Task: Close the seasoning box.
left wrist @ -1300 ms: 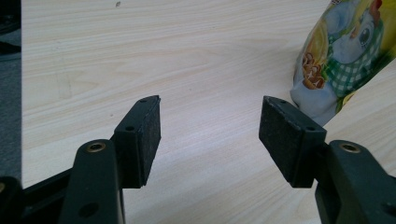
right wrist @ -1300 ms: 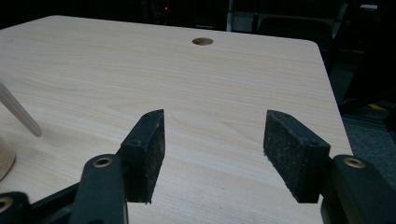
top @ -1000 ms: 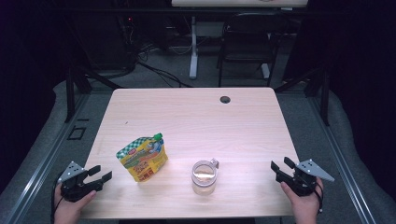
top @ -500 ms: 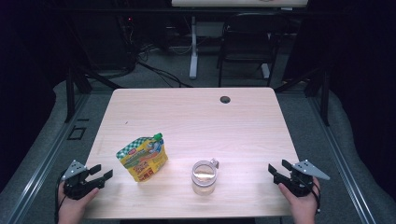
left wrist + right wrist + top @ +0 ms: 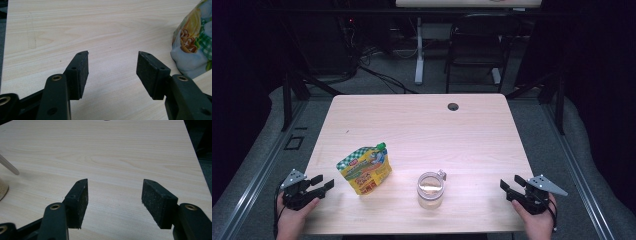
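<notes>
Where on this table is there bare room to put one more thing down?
The far half of the table, from the pouch up to the round hole, is bare. So is the strip between the jar and the right gripper. The gap between pouch and jar is narrower; the left gripper sits close beside the pouch.

Your right gripper [image 5: 112,195] hovers low over the table [image 5: 125,152] with its jaws spread wide and only bare light wood between them. At the table's left edge of this view you can see a thin wooden stick [image 5: 8,166] slanting up out of a round rim [image 5: 3,190] that is mostly cut off. The table's far right corner falls away to dark floor.
</notes>
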`<action>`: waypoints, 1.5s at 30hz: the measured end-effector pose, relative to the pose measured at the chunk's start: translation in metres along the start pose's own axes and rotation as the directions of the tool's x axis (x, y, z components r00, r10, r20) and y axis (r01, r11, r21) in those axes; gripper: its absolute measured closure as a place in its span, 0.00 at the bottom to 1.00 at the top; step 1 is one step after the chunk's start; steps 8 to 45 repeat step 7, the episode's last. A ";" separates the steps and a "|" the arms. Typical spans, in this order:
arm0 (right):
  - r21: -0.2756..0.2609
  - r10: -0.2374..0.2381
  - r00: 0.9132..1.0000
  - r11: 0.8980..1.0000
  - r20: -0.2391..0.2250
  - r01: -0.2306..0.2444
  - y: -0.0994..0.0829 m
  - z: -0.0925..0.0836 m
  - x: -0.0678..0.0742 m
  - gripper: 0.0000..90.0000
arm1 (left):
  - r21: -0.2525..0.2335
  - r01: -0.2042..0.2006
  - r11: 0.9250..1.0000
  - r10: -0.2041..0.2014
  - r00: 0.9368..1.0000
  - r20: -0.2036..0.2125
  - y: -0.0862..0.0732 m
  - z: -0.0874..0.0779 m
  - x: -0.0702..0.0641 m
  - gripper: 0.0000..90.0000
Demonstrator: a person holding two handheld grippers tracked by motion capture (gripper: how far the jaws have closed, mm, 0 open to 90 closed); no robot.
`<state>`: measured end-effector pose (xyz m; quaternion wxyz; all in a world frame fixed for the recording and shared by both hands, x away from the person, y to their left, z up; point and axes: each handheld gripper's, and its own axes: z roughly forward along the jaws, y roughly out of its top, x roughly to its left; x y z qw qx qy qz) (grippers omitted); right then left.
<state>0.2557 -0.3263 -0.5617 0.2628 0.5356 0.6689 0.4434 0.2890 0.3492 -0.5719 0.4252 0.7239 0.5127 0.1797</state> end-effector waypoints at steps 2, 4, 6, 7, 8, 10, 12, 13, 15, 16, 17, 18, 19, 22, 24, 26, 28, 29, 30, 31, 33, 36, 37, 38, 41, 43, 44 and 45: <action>-0.008 0.005 1.000 1.000 0.005 -0.005 -0.001 -0.002 -0.001 0.43 | -0.005 0.009 1.000 -0.009 1.000 0.022 0.001 0.000 0.002 0.48; -0.023 0.020 1.000 1.000 -0.004 -0.020 -0.001 -0.003 -0.002 0.43 | -0.027 0.017 1.000 -0.016 0.999 0.036 0.001 0.001 0.004 0.48; -0.035 0.017 1.000 0.999 0.004 -0.017 -0.001 -0.003 -0.003 0.42 | -0.046 0.031 0.998 -0.029 0.999 0.042 0.001 0.000 0.005 0.48; -0.035 0.017 1.000 0.999 0.004 -0.017 -0.001 -0.003 -0.003 0.42 | -0.046 0.031 0.998 -0.029 0.999 0.042 0.001 0.000 0.005 0.48; -0.035 0.017 1.000 0.999 0.004 -0.017 -0.001 -0.003 -0.003 0.42 | -0.046 0.031 0.998 -0.029 0.999 0.042 0.001 0.000 0.005 0.48; -0.035 0.017 1.000 0.999 0.004 -0.017 -0.001 -0.003 -0.003 0.42 | -0.046 0.031 0.998 -0.029 0.999 0.042 0.001 0.000 0.005 0.48; -0.035 0.017 1.000 0.999 0.004 -0.017 -0.001 -0.003 -0.003 0.42 | -0.046 0.031 0.998 -0.029 0.999 0.042 0.001 0.000 0.005 0.48; -0.035 0.017 1.000 0.999 0.004 -0.017 -0.001 -0.003 -0.003 0.42 | -0.046 0.031 0.998 -0.029 0.999 0.042 0.001 0.000 0.005 0.48; -0.035 0.017 1.000 0.999 0.004 -0.017 -0.001 -0.003 -0.003 0.42 | -0.046 0.031 0.998 -0.029 0.999 0.042 0.001 0.000 0.005 0.48; -0.035 0.017 1.000 0.999 0.004 -0.017 -0.001 -0.003 -0.003 0.42 | -0.046 0.031 0.998 -0.029 0.999 0.042 0.001 0.000 0.005 0.48; -0.035 0.017 1.000 0.999 0.004 -0.017 -0.001 -0.003 -0.003 0.42 | -0.046 0.031 0.998 -0.029 0.999 0.042 0.001 0.000 0.005 0.48; -0.035 0.017 1.000 0.999 0.004 -0.017 -0.001 -0.003 -0.003 0.42 | -0.046 0.031 0.998 -0.029 0.999 0.042 0.001 0.000 0.005 0.48; -0.035 0.017 1.000 0.999 0.004 -0.017 -0.001 -0.003 -0.003 0.42 | -0.046 0.031 0.998 -0.029 0.999 0.042 0.001 0.000 0.005 0.48; -0.035 0.017 1.000 0.999 0.004 -0.017 -0.001 -0.003 -0.003 0.42 | -0.046 0.031 0.998 -0.029 0.999 0.042 0.001 0.000 0.005 0.48; -0.035 0.017 1.000 0.999 0.004 -0.017 -0.001 -0.003 -0.003 0.42 | -0.046 0.031 0.998 -0.029 0.999 0.042 0.001 0.000 0.005 0.48; -0.035 0.017 1.000 0.999 0.004 -0.017 -0.001 -0.003 -0.003 0.42 | -0.046 0.031 0.998 -0.029 0.999 0.042 0.001 0.000 0.005 0.48; -0.035 0.017 1.000 0.999 0.004 -0.017 -0.001 -0.003 -0.003 0.42 | -0.046 0.031 0.998 -0.029 0.999 0.042 0.001 0.000 0.005 0.48; -0.035 0.017 1.000 0.999 0.004 -0.017 -0.001 -0.003 -0.003 0.42 | -0.046 0.031 0.998 -0.029 0.999 0.042 0.001 0.000 0.005 0.48; -0.035 0.017 1.000 0.999 0.004 -0.017 -0.001 -0.003 -0.003 0.42 | -0.046 0.031 0.998 -0.029 0.999 0.042 0.001 0.000 0.005 0.48; -0.035 0.017 1.000 0.999 0.004 -0.017 -0.001 -0.003 -0.003 0.42 | -0.046 0.031 0.998 -0.029 0.999 0.042 0.001 0.000 0.005 0.48; -0.035 0.017 1.000 0.999 0.004 -0.017 -0.001 -0.003 -0.003 0.42 | -0.046 0.031 0.998 -0.029 0.999 0.042 0.001 0.000 0.005 0.48; -0.035 0.017 1.000 0.999 0.004 -0.017 -0.001 -0.003 -0.003 0.42 | -0.046 0.031 0.998 -0.029 0.999 0.042 0.001 0.000 0.005 0.48; -0.035 0.017 1.000 0.999 0.004 -0.017 -0.001 -0.003 -0.003 0.42 | -0.046 0.031 0.998 -0.029 0.999 0.042 0.001 0.000 0.005 0.48; -0.035 0.017 1.000 0.999 0.004 -0.017 -0.001 -0.003 -0.003 0.42 | -0.046 0.031 0.998 -0.029 0.999 0.042 0.001 0.000 0.005 0.48; -0.035 0.017 1.000 0.999 0.004 -0.017 -0.001 -0.003 -0.003 0.42 | -0.046 0.031 0.998 -0.029 0.999 0.042 0.001 0.000 0.005 0.48; -0.035 0.017 1.000 0.999 0.004 -0.017 -0.001 -0.003 -0.003 0.42 | -0.046 0.031 0.998 -0.029 0.999 0.042 0.001 0.000 0.005 0.48; -0.035 0.017 1.000 0.999 0.004 -0.017 -0.001 -0.003 -0.003 0.42 | -0.046 0.031 0.998 -0.029 0.999 0.042 0.001 0.000 0.005 0.48; -0.035 0.017 1.000 0.999 0.004 -0.017 -0.001 -0.003 -0.003 0.42 | -0.046 0.031 0.998 -0.029 0.999 0.042 0.001 0.000 0.005 0.48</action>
